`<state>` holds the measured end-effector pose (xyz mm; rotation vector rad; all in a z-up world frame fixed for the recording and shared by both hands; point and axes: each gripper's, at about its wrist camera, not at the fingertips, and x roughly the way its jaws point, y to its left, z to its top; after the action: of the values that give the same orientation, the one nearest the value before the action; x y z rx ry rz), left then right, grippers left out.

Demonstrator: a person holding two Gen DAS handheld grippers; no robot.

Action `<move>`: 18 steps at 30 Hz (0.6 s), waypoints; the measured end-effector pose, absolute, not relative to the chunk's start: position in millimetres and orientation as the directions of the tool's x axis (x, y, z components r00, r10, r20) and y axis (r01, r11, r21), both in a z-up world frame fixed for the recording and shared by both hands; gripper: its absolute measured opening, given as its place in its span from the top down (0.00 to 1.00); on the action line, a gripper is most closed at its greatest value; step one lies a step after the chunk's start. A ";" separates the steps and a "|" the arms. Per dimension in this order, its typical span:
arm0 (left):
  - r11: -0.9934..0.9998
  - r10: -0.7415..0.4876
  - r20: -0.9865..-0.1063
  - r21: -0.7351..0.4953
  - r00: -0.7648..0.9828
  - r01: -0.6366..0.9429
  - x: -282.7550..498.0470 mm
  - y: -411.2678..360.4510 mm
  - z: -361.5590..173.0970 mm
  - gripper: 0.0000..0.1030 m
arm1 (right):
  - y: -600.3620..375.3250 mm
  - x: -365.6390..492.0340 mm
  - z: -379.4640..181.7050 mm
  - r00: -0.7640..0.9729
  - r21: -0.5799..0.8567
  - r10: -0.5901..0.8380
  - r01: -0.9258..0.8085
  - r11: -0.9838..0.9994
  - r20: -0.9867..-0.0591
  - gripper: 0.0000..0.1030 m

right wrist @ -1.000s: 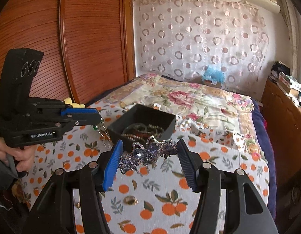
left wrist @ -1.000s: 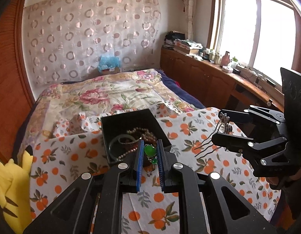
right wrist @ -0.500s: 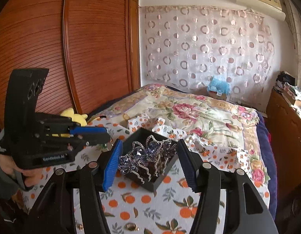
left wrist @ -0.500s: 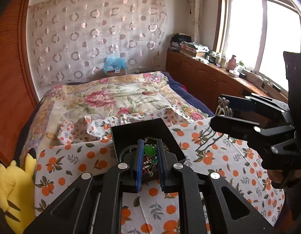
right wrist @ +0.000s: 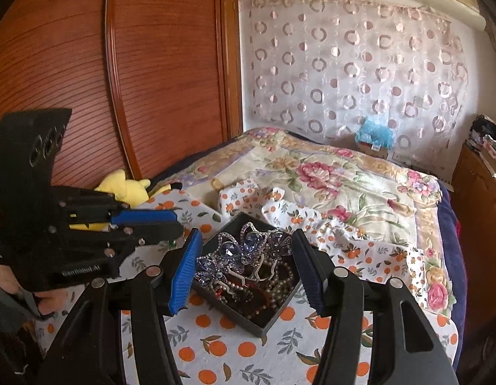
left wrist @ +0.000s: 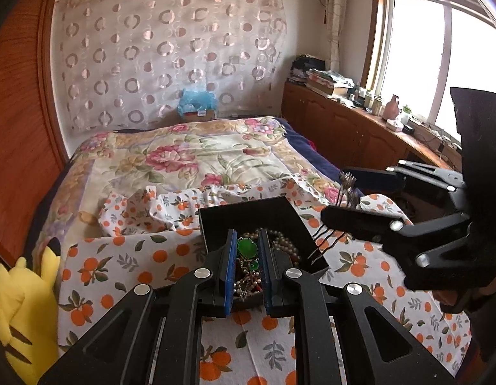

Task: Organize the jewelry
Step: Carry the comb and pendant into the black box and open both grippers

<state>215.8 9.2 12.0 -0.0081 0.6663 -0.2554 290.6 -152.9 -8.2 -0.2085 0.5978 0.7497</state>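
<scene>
While both tools are held above the bed, a green oval-stoned pendant with smaller green drops [left wrist: 247,250] is seen clamped between the narrow-set blue pads of the left gripper [left wrist: 247,268], directly over the open square black jewellery box [left wrist: 248,213]. Pearl strands [left wrist: 285,243] and a tangle of chains and beads are seen lying inside the box, beneath the pendant. From the right wrist view, a purple rhinestone hair comb shaped like butterflies [right wrist: 244,252] is shown gripped across its width between the blue ribbed pads of the right gripper [right wrist: 244,271], with the jaws set wider than those of the left tool. The comb is held over the same box [right wrist: 264,325], its metal prongs hanging down towards the pearls and red threads within; whether the prongs touch the contents cannot be told. In the left wrist view the right gripper [left wrist: 342,197] is seen at the right, with the comb's dark prongs [left wrist: 325,243] dangling beside the box's right corner. The box is set on a white cloth printed with oranges and leaves [left wrist: 126,256], which is spread over a floral quilt [left wrist: 190,154]. A yellow plush toy with black-tipped ears [left wrist: 20,304] is seen at the cloth's left edge, beside a reddish wooden slatted wardrobe door [right wrist: 158,73]
</scene>
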 end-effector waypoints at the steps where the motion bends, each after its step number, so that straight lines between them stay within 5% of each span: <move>1: 0.969 -0.237 -0.610 -0.087 0.756 0.233 215.0 9.4 12.1 0.88 | -150.8 293.4 -11.9 0.572 0.031 0.570 -0.690 0.723 -0.590 0.42; 18: 0.971 -0.231 -0.607 -0.096 0.760 0.219 227.1 18.3 14.3 0.88 | -131.6 335.0 -58.7 0.489 0.096 0.521 -0.659 0.746 -0.699 0.38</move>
<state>227.1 18.3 14.3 -0.0193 0.6634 -0.2452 335.0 -131.6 -58.7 -0.1944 0.7782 0.7224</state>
